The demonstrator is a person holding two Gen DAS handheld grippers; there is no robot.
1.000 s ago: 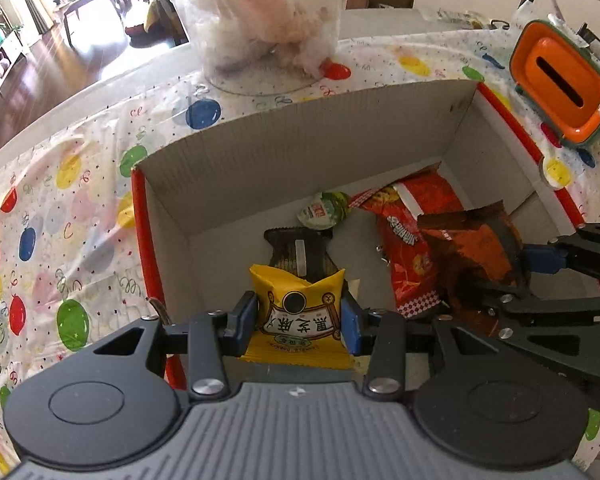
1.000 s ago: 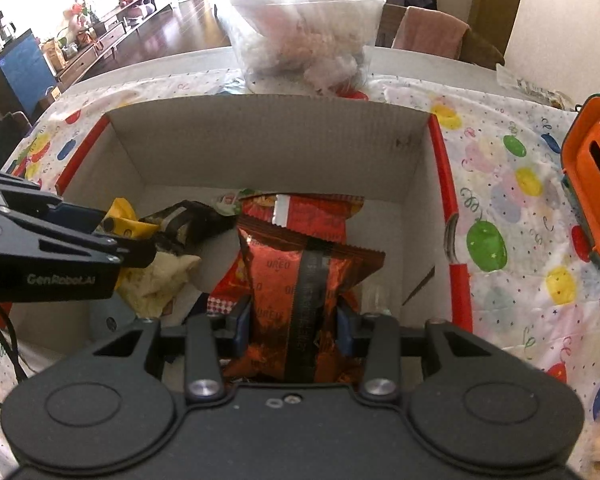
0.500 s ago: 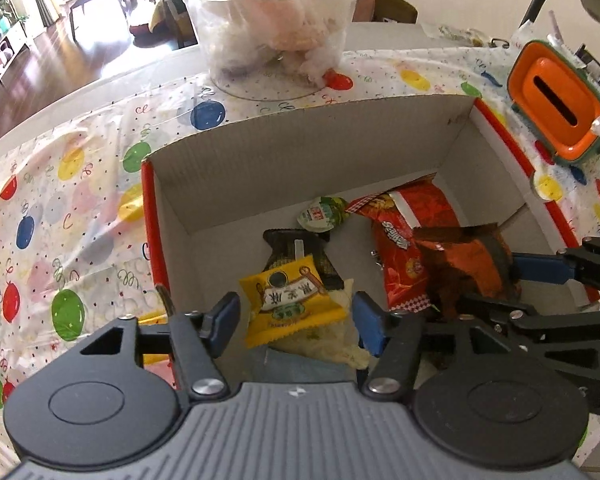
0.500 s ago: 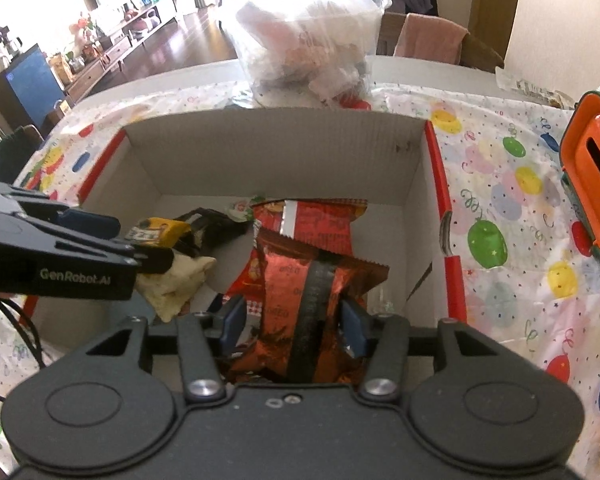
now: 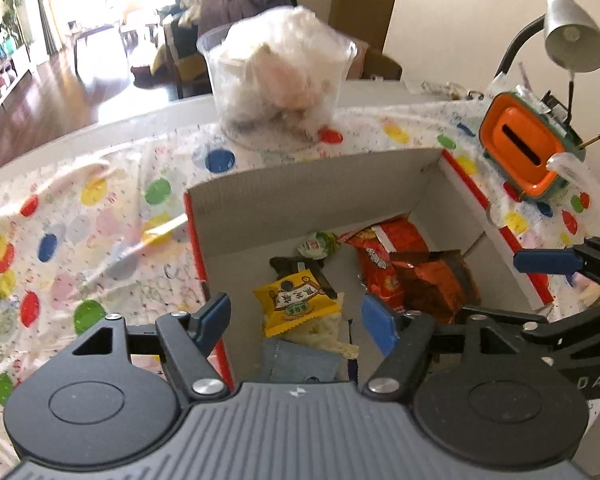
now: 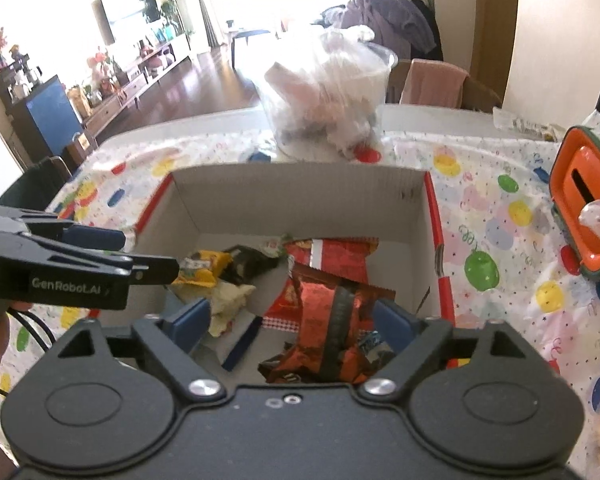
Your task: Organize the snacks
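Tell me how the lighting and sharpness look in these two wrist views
Left wrist view: windows behind blow out to white, the clear tub is backlit and soft, and the cardboard box bends with fisheye. Right wrist view: the same window glare, the tablecloth smears toward the edges, and the box interior is shaded.

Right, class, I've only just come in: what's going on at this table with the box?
A person is sorting snacks into a cardboard box with two hand-held grippers. The left hand-held gripper is opening above a yellow packet that lies in the box; its pads are clear of it. The right hand-held gripper is opening too, over a dark red packet lying in the box.
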